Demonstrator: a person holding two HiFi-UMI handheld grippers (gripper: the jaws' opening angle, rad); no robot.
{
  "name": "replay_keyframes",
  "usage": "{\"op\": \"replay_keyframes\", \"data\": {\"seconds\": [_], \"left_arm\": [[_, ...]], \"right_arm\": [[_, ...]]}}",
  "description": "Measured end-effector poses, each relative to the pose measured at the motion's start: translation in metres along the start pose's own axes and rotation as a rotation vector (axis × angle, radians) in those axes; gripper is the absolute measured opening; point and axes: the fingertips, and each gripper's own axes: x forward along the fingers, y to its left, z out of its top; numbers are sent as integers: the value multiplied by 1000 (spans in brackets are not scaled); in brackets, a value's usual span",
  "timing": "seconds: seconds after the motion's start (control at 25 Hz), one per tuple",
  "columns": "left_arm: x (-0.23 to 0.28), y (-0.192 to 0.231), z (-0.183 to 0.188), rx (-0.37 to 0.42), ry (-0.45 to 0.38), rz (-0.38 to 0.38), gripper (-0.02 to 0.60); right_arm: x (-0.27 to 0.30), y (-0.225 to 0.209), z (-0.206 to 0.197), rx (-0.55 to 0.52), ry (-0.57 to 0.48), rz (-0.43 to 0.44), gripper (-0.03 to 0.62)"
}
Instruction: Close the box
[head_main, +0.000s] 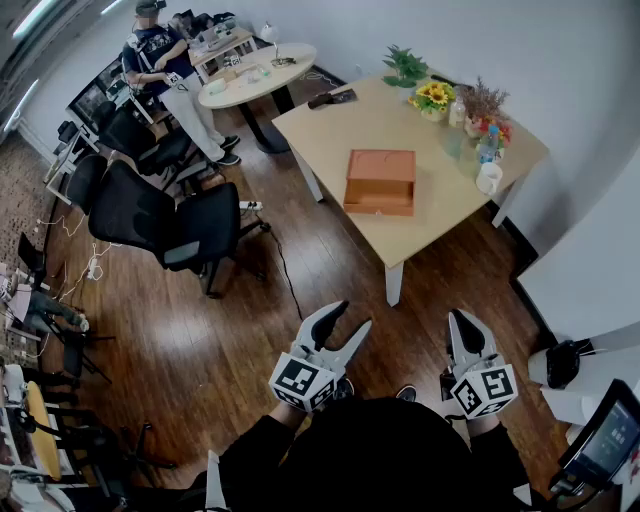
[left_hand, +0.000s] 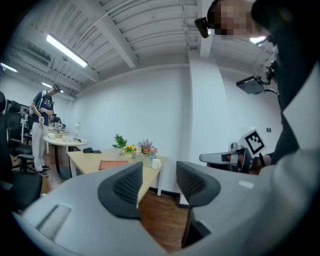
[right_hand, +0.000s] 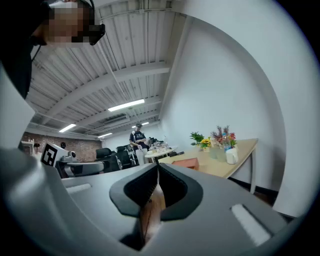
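I hold both tongs low in front of me, over a dark wooden plank floor (head_main: 300, 290) and well short of the work. My left gripper (head_main: 355, 313) has its grey jaws standing apart with nothing between them. My right gripper (head_main: 463, 318) has its jaws pressed together and holds nothing. The flat orange-brown cardboard box (head_main: 380, 180) sits ahead of both tongs, well apart from them. It lies on the near half of a light wooden rectangular table (head_main: 385, 115), and from here I cannot tell whether its lid is fully down. The head view alone shows the floor between me and the table. It also shows the black office chairs (head_main: 150, 215) off to the left of my left tong. Only the gripper views show the white ribbed ceiling with its strip lights, and each catches the other tong's marker cube at its edge. Beyond the box, at the table's far end, stand a pot of yellow sunflowers (head_main: 433, 97), a small green plant (head_main: 405, 65) and a white mug (head_main: 488, 177). Far ahead to the left, a person in a dark top (head_main: 165, 70) stands by a round white table (head_main: 262, 72).
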Motion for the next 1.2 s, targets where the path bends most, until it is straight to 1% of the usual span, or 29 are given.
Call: {"op": "replay_keyframes", "data": {"seconds": [0.12,0.2,0.28,0.36,0.44,0.56,0.64,0.76,0.84,0.88,0.92,0.96,1.0,1.04,1.08,1.16,1.2], "left_arm": [[26,40,-24,7,77,50,195],[35,64,-44,-30,136,77,195],[37,89,-62,-70,186,120,195],[37,115,-76,-88,223,168,195],[43,142,-87,-99,247,200,195],[72,192,-100,-99,265,210,195],[101,232,-112,-72,293,203,195],[149,288,-129,26,368,161,196],[182,319,-133,105,409,108,196],[200,332,-134,146,427,72,198],[218,341,-138,185,447,29,199],[235,346,-143,217,469,-20,201],[251,350,-150,244,493,-69,203],[266,354,-157,265,517,-109,210],[279,358,-163,281,542,-137,234],[299,361,-174,298,582,-169,279],[305,361,-179,305,599,-178,287]], "right_arm": [[6,-68,-24,10,36,-74,14],[5,-106,-42,3,83,-117,12],[9,-134,-60,-8,138,-145,14],[20,-150,-72,-17,185,-157,14],[39,-162,-82,-34,223,-163,12],[86,-177,-100,-35,275,-170,14],[124,-186,-117,-15,322,-181,12],[181,-190,-136,-34,401,-204,14],[226,-187,-135,-102,436,-199,14],[250,-186,-129,-148,445,-184,34],[272,-186,-125,-193,456,-163,89],[292,-188,-125,-232,480,-141,161],[309,-192,-128,-267,518,-123,199],[326,-199,-133,-303,562,-105,212],[341,-206,-138,-343,606,-86,224],[365,-217,-147,-416,673,-37,244],[373,-220,-151,-439,692,-12,245]]}}
